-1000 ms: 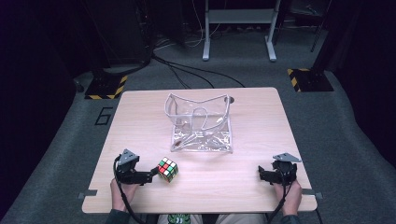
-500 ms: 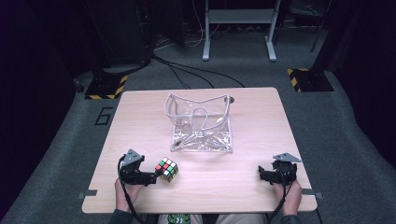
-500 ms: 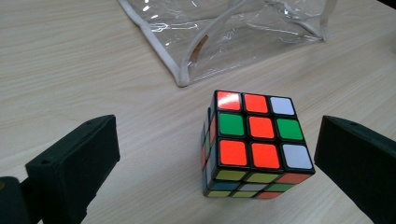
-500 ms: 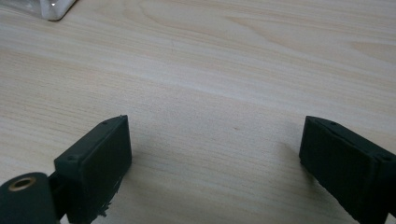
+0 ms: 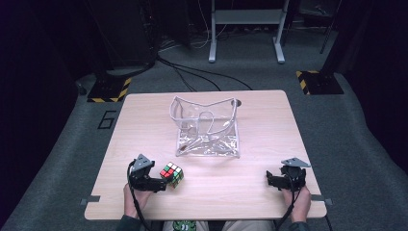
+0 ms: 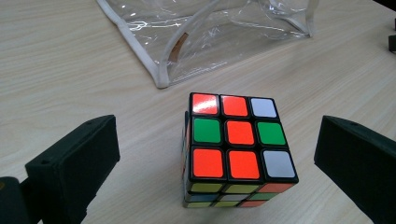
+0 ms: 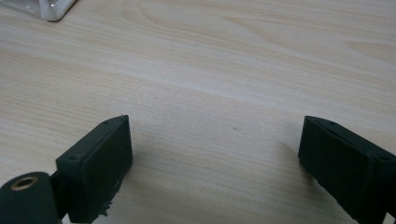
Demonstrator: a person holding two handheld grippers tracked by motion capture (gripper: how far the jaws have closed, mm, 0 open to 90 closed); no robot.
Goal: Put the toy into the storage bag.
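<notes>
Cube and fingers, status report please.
Left gripper open, fingers either side of the puzzle cube, not touching. Right gripper open, nothing between. Cube flat on the table, clear pouch just beyond. Path clear.

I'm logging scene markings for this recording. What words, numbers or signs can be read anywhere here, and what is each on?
"6": a dark numeral on the grey floor left of the table.
Rubik's cube: coloured stickers, no text.
Clear plastic bag: no readable label.
Yellow-black hazard stripes on two floor plates: no words.
</notes>
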